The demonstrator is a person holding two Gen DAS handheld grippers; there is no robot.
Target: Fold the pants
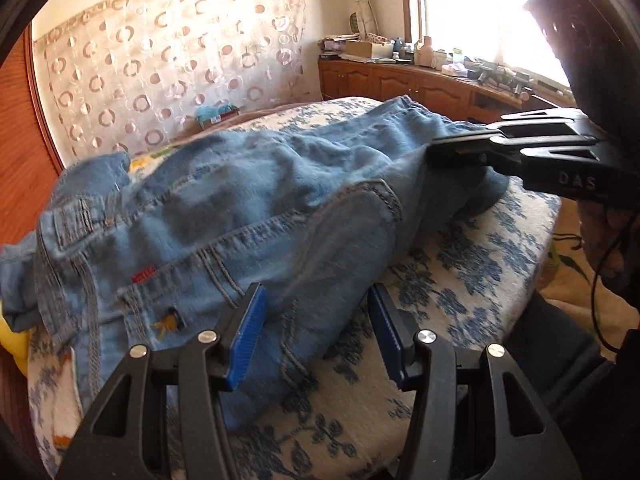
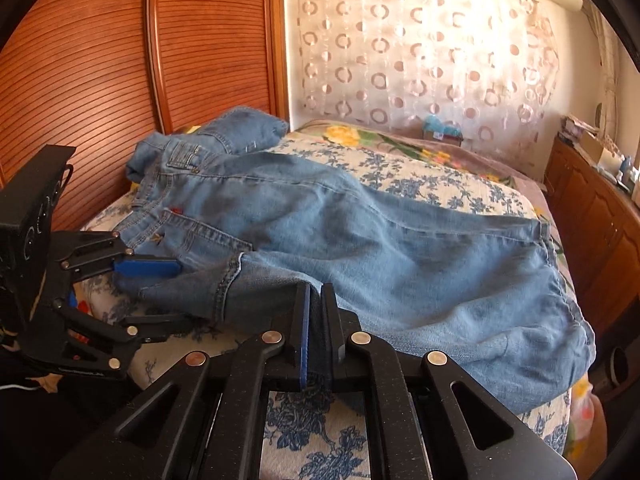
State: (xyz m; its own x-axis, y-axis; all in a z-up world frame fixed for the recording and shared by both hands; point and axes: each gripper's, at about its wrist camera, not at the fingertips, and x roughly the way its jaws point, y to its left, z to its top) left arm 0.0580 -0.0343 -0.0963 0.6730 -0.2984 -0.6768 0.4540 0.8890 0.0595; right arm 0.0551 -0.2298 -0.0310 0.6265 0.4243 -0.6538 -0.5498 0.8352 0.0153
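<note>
A: Bed [image 2: 420, 184] first. Blue-flowered cover, wooden slatted headboard [image 2: 100, 80] at far left in the right wrist view. The jeans [image 2: 360, 240] lie across it, rumpled, not yet folded flat.

B: Long axis?

A: Runs left to right in that view. Waistband and pockets toward the headboard at far left, leg ends bunched toward the right edge of the bed. One leg piece is doubled back along the near edge, cuff seam showing.

B: Why the grippers sit where they do?

A: My reading: each takes a near-edge point so the cloth can be lifted and laid over. The right gripper [image 2: 316, 332] is pressed together, pinching a fold of denim at the near edge; cloth shows between its pads.

B: And the left?

A: The left gripper [image 1: 316, 332] is spread, blue pads [image 1: 250, 336] either side of the near hem by the back pocket. Denim lies between the fingers, but nothing is pinched yet.
</note>
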